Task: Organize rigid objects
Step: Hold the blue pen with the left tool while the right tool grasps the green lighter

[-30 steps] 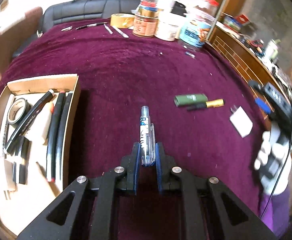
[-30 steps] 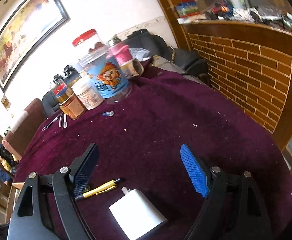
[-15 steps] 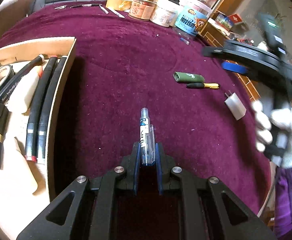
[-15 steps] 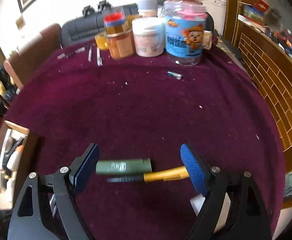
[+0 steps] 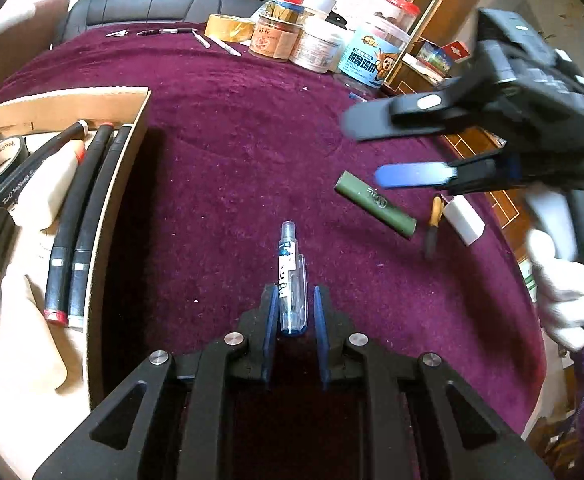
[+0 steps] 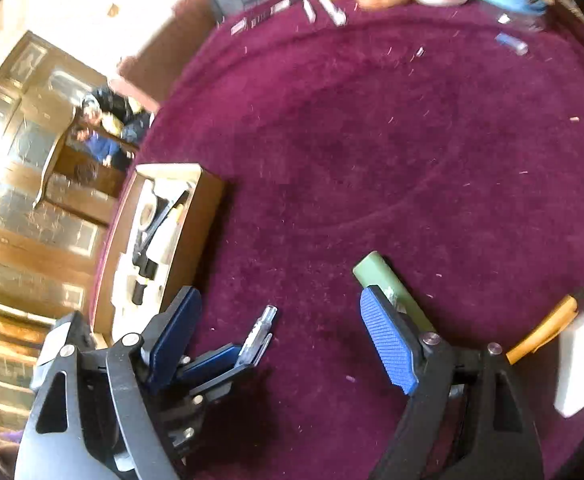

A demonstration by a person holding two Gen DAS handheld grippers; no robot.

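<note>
My left gripper point(image 5: 294, 300) is shut on a clear plastic pen point(image 5: 289, 276) with a blue-printed label, held above the purple tablecloth; it also shows in the right wrist view point(image 6: 257, 336). My right gripper point(image 6: 279, 320) is open and empty, hovering over the cloth, and it shows in the left wrist view point(image 5: 376, 148) at the right. A green cylinder point(image 5: 374, 203) lies just below its blue pad point(image 6: 388, 344). A yellow-and-black pen point(image 5: 434, 224) and a white charger block point(image 5: 463, 218) lie beside the cylinder. A cardboard box point(image 5: 131, 148) at the left holds black markers and tape.
Jars, tubs and a tape roll point(image 5: 227, 28) stand at the table's far edge, with pens point(image 5: 223, 44) beside them. A small blue item point(image 6: 512, 42) lies near the jars. A brick-faced wooden counter point(image 5: 472, 148) borders the table on the right.
My right gripper has swung left and down over the green cylinder, toward my left gripper. My left gripper keeps hold of the clear pen, nearly still.
</note>
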